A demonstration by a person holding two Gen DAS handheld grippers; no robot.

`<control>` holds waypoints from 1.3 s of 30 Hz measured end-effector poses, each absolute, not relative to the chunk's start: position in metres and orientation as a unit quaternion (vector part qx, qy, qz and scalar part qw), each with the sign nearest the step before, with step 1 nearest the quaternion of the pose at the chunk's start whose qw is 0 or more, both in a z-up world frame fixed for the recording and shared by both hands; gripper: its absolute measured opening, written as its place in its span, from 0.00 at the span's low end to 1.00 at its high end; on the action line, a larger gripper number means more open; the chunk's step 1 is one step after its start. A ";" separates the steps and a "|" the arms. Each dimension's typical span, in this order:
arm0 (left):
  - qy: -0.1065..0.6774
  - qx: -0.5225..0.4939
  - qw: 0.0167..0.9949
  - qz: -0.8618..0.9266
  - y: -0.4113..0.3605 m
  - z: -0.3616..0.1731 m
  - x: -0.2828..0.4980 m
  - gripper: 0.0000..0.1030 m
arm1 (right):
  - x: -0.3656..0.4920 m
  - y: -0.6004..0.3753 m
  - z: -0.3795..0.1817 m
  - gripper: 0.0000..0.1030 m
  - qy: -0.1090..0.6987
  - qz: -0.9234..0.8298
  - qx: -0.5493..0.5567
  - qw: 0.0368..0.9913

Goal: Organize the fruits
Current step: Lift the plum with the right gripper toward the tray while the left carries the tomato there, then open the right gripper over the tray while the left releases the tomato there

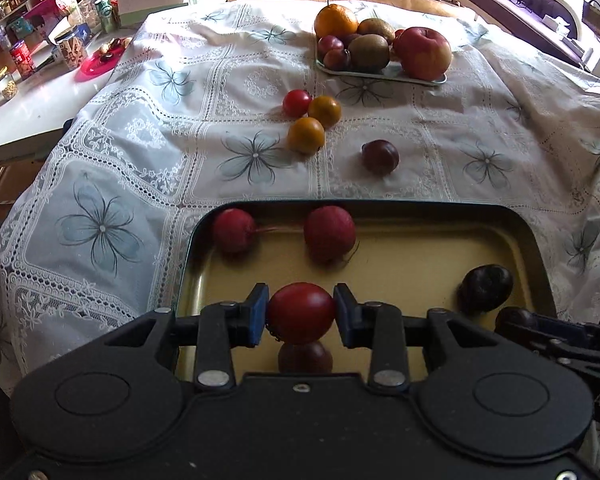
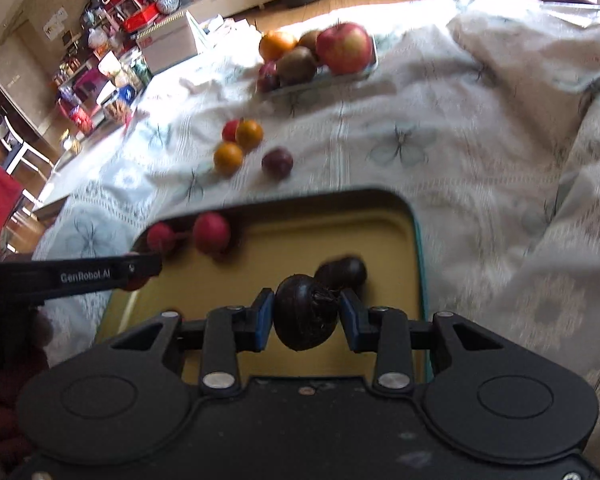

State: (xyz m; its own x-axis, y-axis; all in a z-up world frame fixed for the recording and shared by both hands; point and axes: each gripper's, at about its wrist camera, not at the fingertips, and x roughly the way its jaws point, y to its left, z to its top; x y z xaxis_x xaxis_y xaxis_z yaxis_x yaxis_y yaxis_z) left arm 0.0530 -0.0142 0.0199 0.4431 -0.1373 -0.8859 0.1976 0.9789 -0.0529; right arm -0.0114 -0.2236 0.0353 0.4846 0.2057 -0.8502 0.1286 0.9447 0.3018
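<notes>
My left gripper (image 1: 301, 318) is shut on a red tomato (image 1: 300, 304), held just above the yellow tray (image 1: 420, 240). Under it lies a dark red fruit (image 1: 305, 360). My right gripper (image 2: 306, 320) is shut on a dark, wrinkled round fruit (image 2: 300, 308) over the tray's (image 2: 340, 224) right side. A second dark fruit (image 2: 344, 270) rests in the tray behind it. Two red radish-like fruits (image 1: 233, 230) (image 1: 329, 232) sit at the tray's far edge. On the cloth lie a small tomato (image 1: 297, 103), two oranges (image 1: 324, 111) (image 1: 306, 135) and a plum (image 1: 380, 156).
A pale plate (image 1: 380, 74) at the far side carries an orange, kiwis, plums and a big apple (image 1: 422, 52). The lace tablecloth (image 1: 140, 152) lies wrinkled on the right. A cluttered side table (image 1: 40, 92) stands to the left.
</notes>
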 end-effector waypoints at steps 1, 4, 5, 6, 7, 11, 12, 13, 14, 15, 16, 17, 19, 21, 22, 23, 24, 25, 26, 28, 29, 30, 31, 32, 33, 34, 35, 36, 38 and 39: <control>0.521 0.027 0.848 -0.097 -0.013 0.018 0.053 0.43 | -0.013 -0.222 0.031 0.37 0.513 0.026 0.166 0.842; 0.513 0.033 0.853 -0.092 -0.013 0.017 0.053 0.43 | -0.013 -0.217 0.024 0.37 0.522 0.026 0.166 0.836; 0.509 0.036 0.855 -0.089 -0.013 0.018 0.053 0.44 | -0.013 -0.215 0.024 0.37 0.521 0.023 0.160 0.838; 0.508 0.036 0.856 -0.088 -0.012 0.018 0.053 0.44 | -0.013 -0.213 0.024 0.37 0.518 0.018 0.152 0.841; 0.509 0.032 0.855 -0.089 -0.011 0.017 0.053 0.44 | -0.014 -0.212 0.026 0.37 0.515 0.014 0.145 0.845; 0.518 0.019 0.851 -0.090 -0.007 0.015 0.054 0.44 | -0.014 -0.211 0.031 0.39 0.504 0.010 0.130 0.854; 0.518 0.020 0.850 -0.090 -0.007 0.014 0.054 0.44 | -0.014 -0.211 0.032 0.40 0.502 0.007 0.129 0.855; 0.517 0.023 0.851 -0.090 -0.008 0.014 0.053 0.44 | -0.015 -0.210 0.033 0.40 0.500 0.007 0.128 0.856; 0.517 0.026 0.851 -0.089 -0.009 0.014 0.052 0.44 | -0.014 -0.210 0.034 0.40 0.499 0.008 0.128 0.857; 0.516 0.027 0.851 -0.089 -0.009 0.014 0.051 0.44 | -0.013 -0.211 0.035 0.40 0.499 0.009 0.128 0.857; 0.517 0.026 0.851 -0.091 -0.009 0.014 0.051 0.44 | -0.013 -0.210 0.035 0.40 0.500 0.010 0.129 0.857; 0.517 0.026 0.850 -0.092 -0.009 0.014 0.051 0.44 | -0.013 -0.211 0.035 0.40 0.500 0.010 0.129 0.856; 0.518 0.026 0.850 -0.092 -0.010 0.015 0.050 0.44 | -0.013 -0.210 0.035 0.40 0.502 0.012 0.128 0.855; 0.520 0.024 0.849 -0.093 -0.010 0.014 0.050 0.44 | -0.012 -0.209 0.034 0.40 0.505 0.012 0.129 0.853; 0.522 0.023 0.847 -0.094 -0.010 0.014 0.050 0.44 | -0.013 -0.210 0.034 0.40 0.506 0.012 0.131 0.853; 0.524 0.023 0.846 -0.094 -0.010 0.013 0.050 0.44 | -0.013 -0.210 0.034 0.40 0.507 0.012 0.131 0.852; 0.525 0.024 0.845 -0.094 -0.010 0.013 0.050 0.44 | -0.012 -0.210 0.033 0.40 0.507 0.012 0.132 0.852; 0.526 0.024 0.845 -0.093 -0.010 0.012 0.049 0.44 | -0.012 -0.210 0.033 0.40 0.507 0.011 0.132 0.852; 0.527 0.024 0.845 -0.093 -0.010 0.012 0.049 0.44 | -0.012 -0.211 0.033 0.40 0.507 0.010 0.133 0.851; 0.528 0.026 0.844 -0.092 -0.010 0.011 0.048 0.44 | -0.013 -0.211 0.033 0.40 0.508 0.010 0.134 0.851; 0.528 0.026 0.844 -0.092 -0.010 0.011 0.048 0.44 | -0.013 -0.211 0.033 0.40 0.507 0.010 0.135 0.851; 0.528 0.026 0.844 -0.092 -0.010 0.011 0.048 0.44 | -0.013 -0.211 0.033 0.40 0.507 0.010 0.135 0.851; 0.528 0.025 0.844 -0.092 -0.010 0.011 0.048 0.44 | -0.013 -0.210 0.033 0.40 0.508 0.011 0.134 0.851; 0.529 0.025 0.844 -0.092 -0.010 0.010 0.048 0.44 | -0.013 -0.210 0.033 0.41 0.508 0.010 0.134 0.851; 0.528 0.025 0.844 -0.091 -0.010 0.010 0.048 0.44 | -0.013 -0.210 0.033 0.41 0.509 0.010 0.135 0.850; 0.528 0.026 0.844 -0.091 -0.010 0.010 0.047 0.44 | -0.013 -0.210 0.033 0.42 0.511 0.010 0.136 0.849; 0.528 0.026 0.844 -0.091 -0.010 0.010 0.047 0.44 | -0.013 -0.210 0.032 0.43 0.513 0.010 0.136 0.848; 0.528 0.026 0.844 -0.092 -0.010 0.010 0.047 0.44 | -0.013 -0.210 0.032 0.44 0.515 0.009 0.135 0.847; 0.527 0.026 0.845 -0.091 -0.010 0.010 0.047 0.44 | -0.012 -0.209 0.032 0.47 0.517 0.006 0.132 0.845; 0.526 0.027 0.845 -0.090 -0.010 0.011 0.047 0.44 | -0.012 -0.209 0.032 0.47 0.519 0.006 0.131 0.845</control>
State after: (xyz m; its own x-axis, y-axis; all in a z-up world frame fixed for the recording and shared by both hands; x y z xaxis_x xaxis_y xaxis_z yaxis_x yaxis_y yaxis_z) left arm 0.0471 -0.0096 0.0105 0.4299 -0.1243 -0.8943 0.1816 0.9821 -0.0492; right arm -0.0122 -0.2091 0.0315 0.4622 0.1453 -0.8748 0.1266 0.9656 0.2273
